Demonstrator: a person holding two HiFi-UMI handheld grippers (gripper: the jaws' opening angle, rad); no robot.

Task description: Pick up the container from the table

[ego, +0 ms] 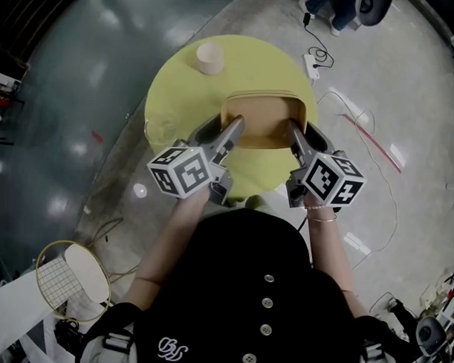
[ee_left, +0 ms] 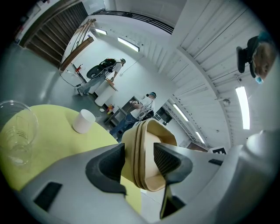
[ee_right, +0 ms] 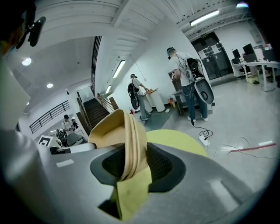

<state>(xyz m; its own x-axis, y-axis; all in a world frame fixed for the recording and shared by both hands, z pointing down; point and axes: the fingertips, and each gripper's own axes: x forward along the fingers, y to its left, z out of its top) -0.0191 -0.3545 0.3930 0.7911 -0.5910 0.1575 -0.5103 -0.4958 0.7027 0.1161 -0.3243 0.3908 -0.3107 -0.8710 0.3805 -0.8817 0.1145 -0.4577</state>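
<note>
Container (ego: pixel 263 115) wall clamped by left tool (ee_left: pixel 139 161) and right tool (ee_right: pixel 131 162), jaws half-closed

The container (ego: pixel 260 117) is at the near side of the table (ego: pixel 253 66), straight in front of the person. The left gripper (ego: pixel 236 127) has the container's left rim between its jaws and the right gripper (ego: pixel 294 131) has the right rim, each with one jaw inside the wall and one outside. A cup (ego: pixel 210 58) stands on the table's far left part, well apart from the container. A tumbler (ee_left: pixel 17 131) stands near the table's left edge. On the floor, a power strip (ego: pixel 311 65) lies beyond the table to the right, and a racket (ego: pixel 69 279) lies at the person's left.
</note>
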